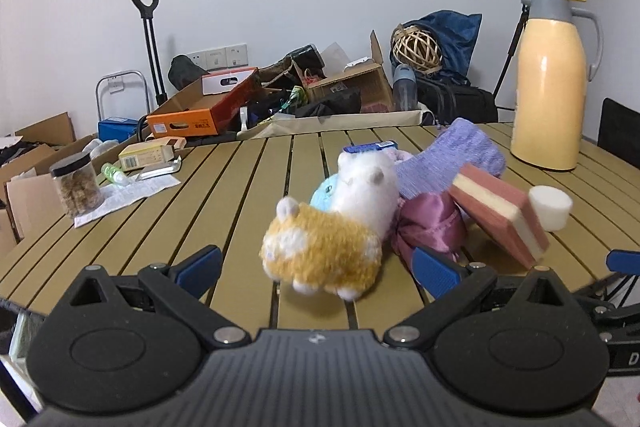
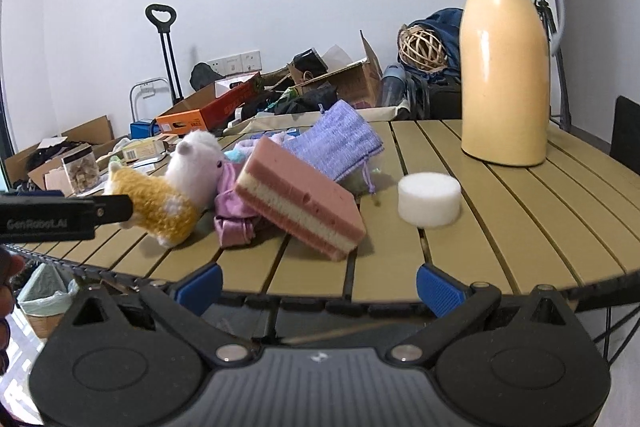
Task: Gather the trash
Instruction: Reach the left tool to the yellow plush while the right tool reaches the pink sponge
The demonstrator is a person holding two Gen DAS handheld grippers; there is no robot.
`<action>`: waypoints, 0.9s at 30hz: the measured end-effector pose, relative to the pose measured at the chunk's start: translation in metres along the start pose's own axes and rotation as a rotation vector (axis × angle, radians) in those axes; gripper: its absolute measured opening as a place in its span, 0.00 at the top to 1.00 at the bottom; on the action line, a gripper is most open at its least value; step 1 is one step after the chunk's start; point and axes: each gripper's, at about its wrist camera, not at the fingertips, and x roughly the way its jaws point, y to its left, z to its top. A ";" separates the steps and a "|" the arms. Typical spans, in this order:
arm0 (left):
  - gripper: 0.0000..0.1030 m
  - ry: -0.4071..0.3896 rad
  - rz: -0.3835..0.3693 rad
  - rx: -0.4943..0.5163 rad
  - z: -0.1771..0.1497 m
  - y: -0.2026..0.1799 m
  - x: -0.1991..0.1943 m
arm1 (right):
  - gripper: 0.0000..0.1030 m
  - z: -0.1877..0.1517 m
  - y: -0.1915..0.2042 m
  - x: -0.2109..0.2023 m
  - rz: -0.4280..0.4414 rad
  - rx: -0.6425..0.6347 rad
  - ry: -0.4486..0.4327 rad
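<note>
Your left gripper point(image 1: 318, 269) and right gripper point(image 2: 320, 289) both sit with fingers wide, holding nothing. The pink sponge point(image 2: 300, 197) leans mid-desk point(image 2: 500, 227) against the purple cloth point(image 2: 232, 215): light and squashy, so pinch its long edges. What lies under the pile is hidden.

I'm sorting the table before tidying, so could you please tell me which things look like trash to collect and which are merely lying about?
Probably for the job, as I judge it:
- pink-and-cream layered sponge block
- white foam disc
- printed paper sheet

Just lying about:
- orange-and-white plush toy
- white plush toy
- purple knitted pouch
- cream thermos jug
- clear jar with black lid
</note>
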 end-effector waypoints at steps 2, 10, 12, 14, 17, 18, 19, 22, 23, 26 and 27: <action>0.00 0.003 0.003 0.016 0.004 -0.002 0.012 | 0.00 0.006 0.000 0.009 -0.009 -0.010 -0.004; 0.00 0.063 -0.004 -0.005 0.011 -0.002 0.060 | 0.00 0.016 -0.010 0.034 -0.021 -0.010 -0.040; 0.00 0.070 0.008 -0.007 0.010 -0.004 0.067 | 0.00 0.014 -0.013 0.037 -0.006 -0.002 -0.040; 0.00 0.073 0.009 -0.010 0.008 -0.005 0.073 | 0.00 0.012 -0.013 0.040 -0.014 -0.012 -0.052; 0.00 0.078 0.013 0.003 0.003 -0.008 0.077 | 0.00 0.011 -0.012 0.041 -0.017 -0.015 -0.059; 0.01 0.079 0.016 0.004 0.002 -0.008 0.079 | 0.00 0.011 -0.010 0.041 -0.021 -0.020 -0.060; 0.03 0.084 0.015 0.001 0.002 -0.008 0.081 | 0.00 0.010 -0.009 0.042 -0.025 -0.027 -0.061; 0.13 0.089 -0.009 -0.014 0.000 -0.007 0.083 | 0.00 0.009 -0.005 0.044 -0.024 -0.041 -0.063; 0.17 0.089 -0.006 -0.011 -0.001 -0.007 0.084 | 0.00 0.008 -0.003 0.044 -0.024 -0.048 -0.063; 0.23 0.079 -0.022 -0.022 -0.001 -0.007 0.083 | 0.00 0.006 0.006 0.047 -0.036 -0.080 -0.065; 0.25 0.075 -0.025 -0.024 -0.001 -0.007 0.082 | 0.00 0.006 0.009 0.047 -0.040 -0.089 -0.068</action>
